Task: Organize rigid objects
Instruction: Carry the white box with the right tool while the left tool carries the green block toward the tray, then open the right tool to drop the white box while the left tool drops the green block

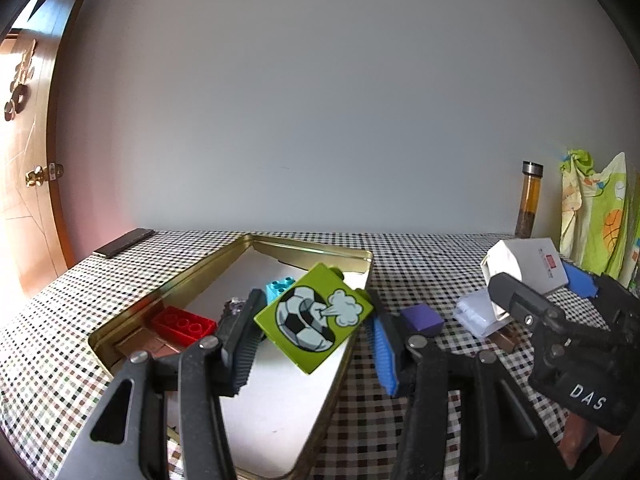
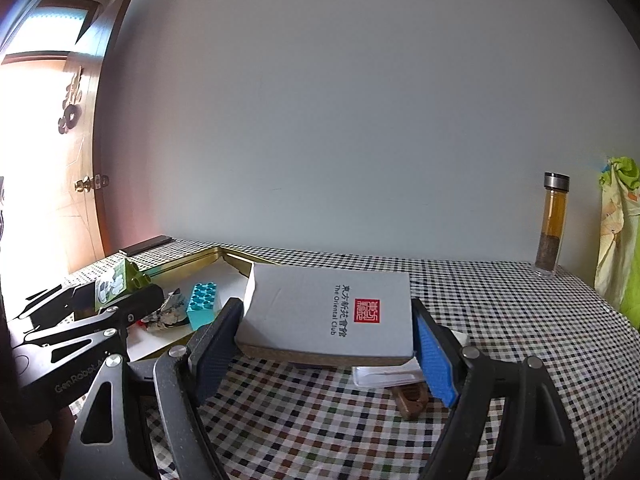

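Observation:
My left gripper (image 1: 314, 326) is shut on a green toy brick (image 1: 316, 316) printed with a football, and holds it tilted above the gold tin tray (image 1: 280, 245). A red brick (image 1: 184, 325), a teal brick (image 1: 280, 286) and a crumpled dark wrapper (image 1: 236, 306) lie inside the tray. My right gripper (image 2: 326, 334) is shut on a grey box (image 2: 332, 312) with a red seal, held above the checked tablecloth. In the left wrist view that box (image 1: 524, 266) and the right gripper (image 1: 536, 292) appear at the right. In the right wrist view the left gripper (image 2: 116, 288) holds the green brick (image 2: 120, 282) at the left.
A purple block (image 1: 422, 319), a clear plastic packet (image 1: 476, 314) and a brown wooden piece (image 2: 410, 398) lie on the cloth right of the tray. A tall bottle (image 2: 552, 224) with amber liquid stands at the back right beside patterned cloth (image 1: 596, 216). A dark slab (image 1: 124, 242) lies at the back left near a wooden door (image 1: 28, 184).

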Tool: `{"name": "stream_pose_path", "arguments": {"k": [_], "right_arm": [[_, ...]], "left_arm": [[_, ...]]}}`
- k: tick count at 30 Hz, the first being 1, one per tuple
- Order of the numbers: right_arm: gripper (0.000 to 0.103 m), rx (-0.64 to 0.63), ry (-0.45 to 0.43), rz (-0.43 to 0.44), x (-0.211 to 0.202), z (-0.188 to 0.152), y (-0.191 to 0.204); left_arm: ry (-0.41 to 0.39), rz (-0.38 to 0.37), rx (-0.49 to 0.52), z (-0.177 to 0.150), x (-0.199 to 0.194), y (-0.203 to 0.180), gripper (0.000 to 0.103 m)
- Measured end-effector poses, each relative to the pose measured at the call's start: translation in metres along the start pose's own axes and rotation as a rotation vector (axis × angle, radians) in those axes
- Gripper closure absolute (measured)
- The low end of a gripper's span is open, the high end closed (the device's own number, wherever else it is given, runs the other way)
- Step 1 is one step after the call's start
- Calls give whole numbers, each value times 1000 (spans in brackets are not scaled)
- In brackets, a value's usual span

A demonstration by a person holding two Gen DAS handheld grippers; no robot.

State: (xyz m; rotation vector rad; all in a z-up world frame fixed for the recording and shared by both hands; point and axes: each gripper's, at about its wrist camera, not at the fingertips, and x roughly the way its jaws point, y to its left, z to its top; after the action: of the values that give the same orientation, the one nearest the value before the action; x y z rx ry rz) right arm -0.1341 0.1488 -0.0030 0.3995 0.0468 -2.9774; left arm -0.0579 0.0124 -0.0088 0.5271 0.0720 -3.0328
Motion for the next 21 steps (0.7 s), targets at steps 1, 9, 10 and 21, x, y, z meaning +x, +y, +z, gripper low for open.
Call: {"name": "stream_pose_path", "arguments": {"k": [1, 9, 10, 21], "right_arm": [[21, -1, 0, 3, 0, 0, 1], [21, -18, 1, 40, 5, 2, 16], [21, -19, 1, 44, 5, 2, 17], [21, -34, 3, 80, 9, 4, 32]], "left_arm": [[-1, 3, -1, 0, 0, 1, 54], [0, 21, -23, -1, -3, 17, 54], [-1, 24, -26, -1, -4, 19, 54], [1, 57, -54, -3, -5, 39, 54]]}}
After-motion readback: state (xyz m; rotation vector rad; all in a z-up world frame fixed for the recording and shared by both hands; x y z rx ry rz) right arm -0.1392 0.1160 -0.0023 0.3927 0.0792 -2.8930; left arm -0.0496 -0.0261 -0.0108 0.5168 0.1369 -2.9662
